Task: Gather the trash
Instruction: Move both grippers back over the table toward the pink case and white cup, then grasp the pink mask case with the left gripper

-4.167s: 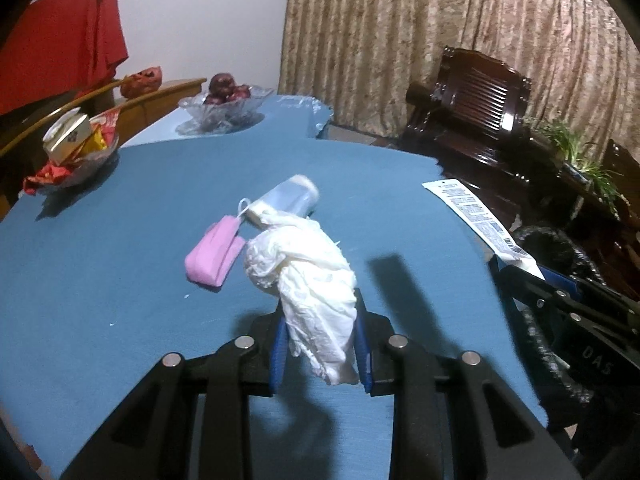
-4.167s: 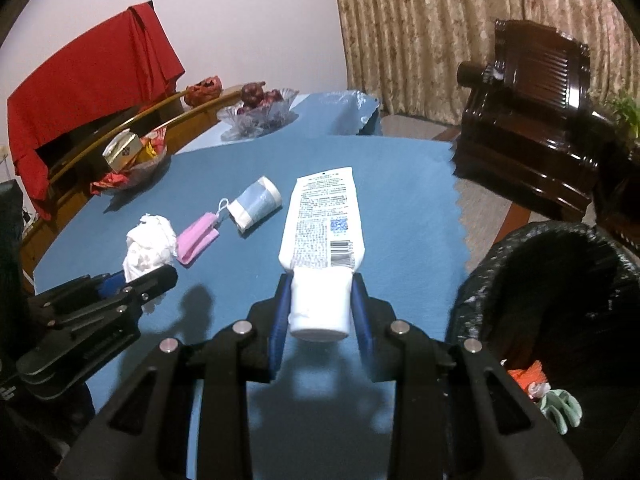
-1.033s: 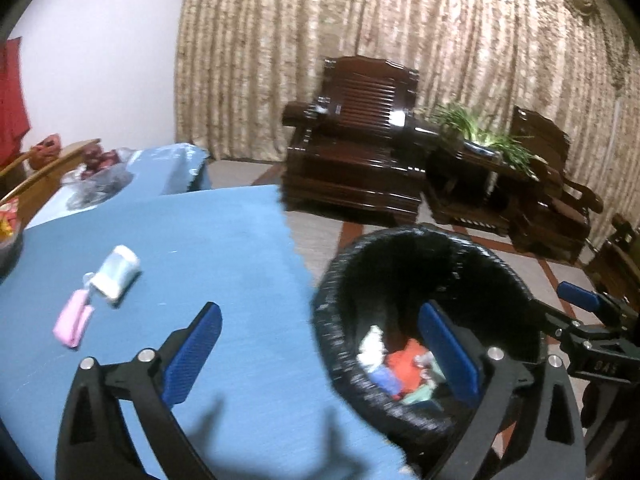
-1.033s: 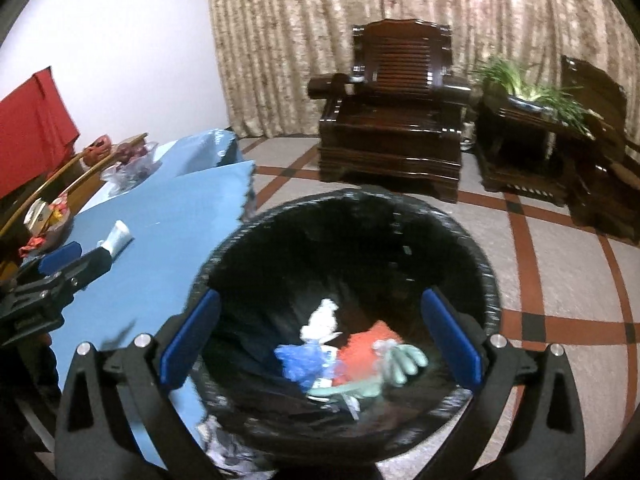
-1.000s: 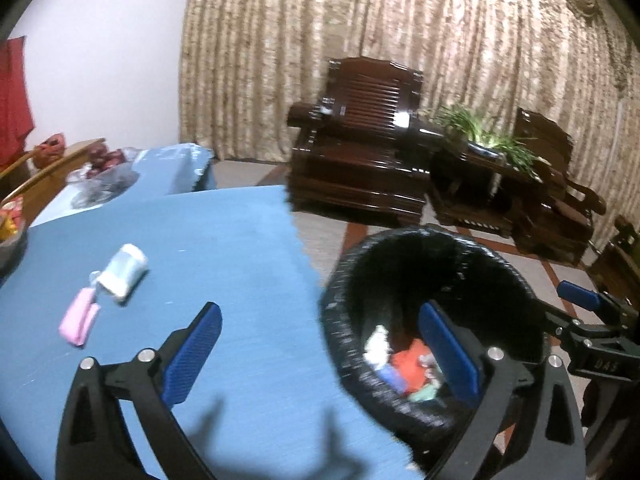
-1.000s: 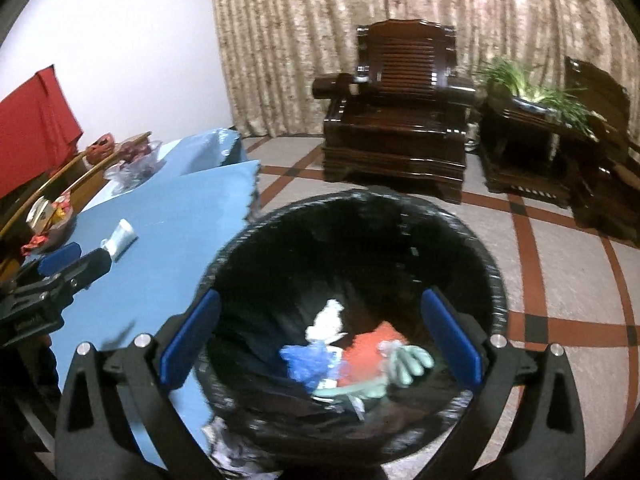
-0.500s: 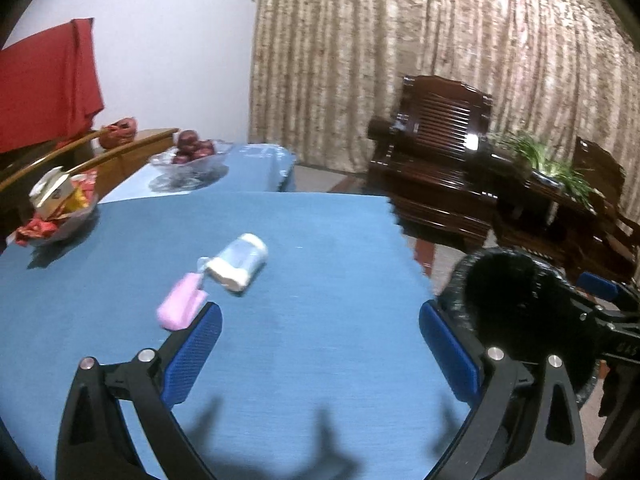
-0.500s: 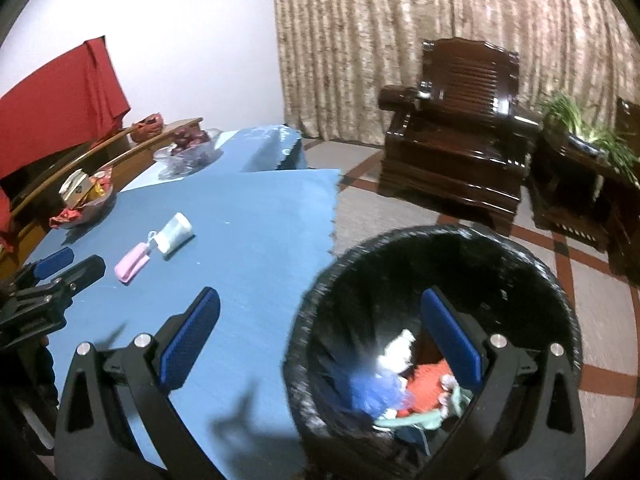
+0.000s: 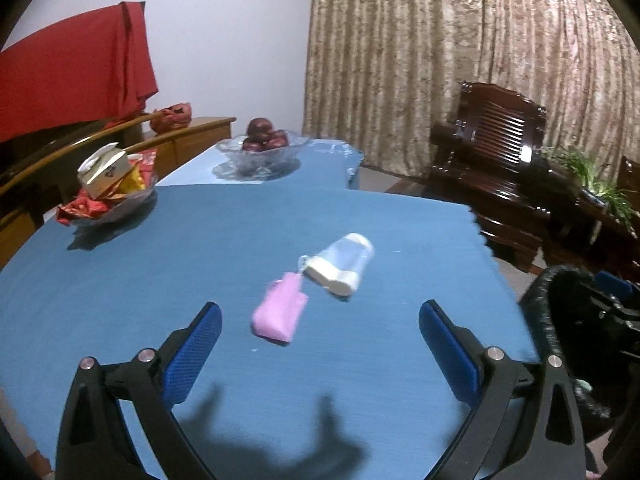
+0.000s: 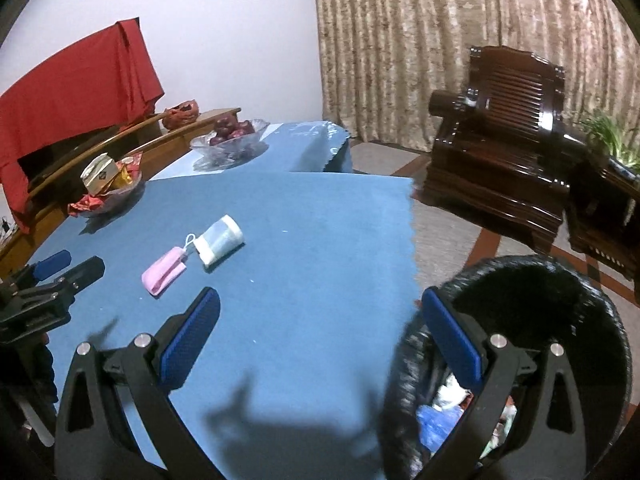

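Fingers (image 9: 192, 352) of the left gripper (image 9: 320, 348) stand spread wide with nothing between the blue pads; those of the right gripper (image 10: 320, 340) are spread likewise and empty. The left gripper hangs above the blue tablecloth (image 9: 160, 280), near its front edge. The right gripper straddles the cloth's scalloped right edge, one finger over the cloth, the other over the black trash bin (image 10: 520, 280).

Two pieces of trash lie on the cloth, toward the middle. A pink folded mask (image 9: 280, 314) lies flat. Just behind it, a small clear bottle with a white cap (image 9: 340, 268) lies on its side; whether a thin loop at the mask's end touches the bottle cannot be told. Both sit ahead of the left gripper, between its fingers in that view.

The bin stands on the floor against the cloth's right edge. Its black liner holds white, blue and orange scraps (image 10: 440, 412).

At the far left edge sits a glass dish of packets (image 9: 108, 188). On a second, lighter cloth beyond the far edge stands a glass bowl of dark fruit (image 9: 264, 148). A red cloth (image 9: 72, 84) hangs behind. A dark wooden armchair (image 9: 492, 152) stands before the curtain (image 9: 440, 40).
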A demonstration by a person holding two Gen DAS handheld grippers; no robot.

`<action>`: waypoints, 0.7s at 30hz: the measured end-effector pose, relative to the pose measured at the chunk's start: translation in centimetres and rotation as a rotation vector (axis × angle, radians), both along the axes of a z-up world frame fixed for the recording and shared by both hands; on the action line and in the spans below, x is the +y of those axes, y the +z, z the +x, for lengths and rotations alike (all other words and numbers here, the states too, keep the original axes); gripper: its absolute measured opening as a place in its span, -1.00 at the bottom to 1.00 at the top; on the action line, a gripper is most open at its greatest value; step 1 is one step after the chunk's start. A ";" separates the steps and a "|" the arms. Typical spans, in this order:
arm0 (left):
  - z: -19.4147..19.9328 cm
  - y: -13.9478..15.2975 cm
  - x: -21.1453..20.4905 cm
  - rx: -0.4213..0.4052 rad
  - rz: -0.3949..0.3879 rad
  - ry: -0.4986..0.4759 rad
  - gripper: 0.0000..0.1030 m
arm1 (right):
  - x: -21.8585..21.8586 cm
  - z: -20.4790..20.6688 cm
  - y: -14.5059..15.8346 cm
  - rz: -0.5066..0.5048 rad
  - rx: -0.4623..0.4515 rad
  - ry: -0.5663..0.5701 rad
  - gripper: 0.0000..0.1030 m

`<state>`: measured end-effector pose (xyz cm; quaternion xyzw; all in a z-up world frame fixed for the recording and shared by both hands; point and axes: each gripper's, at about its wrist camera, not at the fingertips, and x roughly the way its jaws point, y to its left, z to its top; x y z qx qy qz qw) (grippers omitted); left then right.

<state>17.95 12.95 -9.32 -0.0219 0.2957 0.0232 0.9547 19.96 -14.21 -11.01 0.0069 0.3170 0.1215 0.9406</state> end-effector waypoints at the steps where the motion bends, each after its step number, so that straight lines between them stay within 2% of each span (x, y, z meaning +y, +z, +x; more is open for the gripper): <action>1: 0.5 -0.3 0.5 0.004 0.004 0.008 0.88 | 0.5 0.4 -0.2 0.000 0.002 0.005 0.90; 15: 6.6 -6.7 4.9 0.121 0.008 0.047 0.78 | 5.6 7.2 -5.4 -0.023 0.081 0.026 0.90; 21: 9.2 -9.9 5.8 0.201 -0.026 0.048 0.63 | 7.0 9.0 -7.2 -0.048 0.100 0.031 0.90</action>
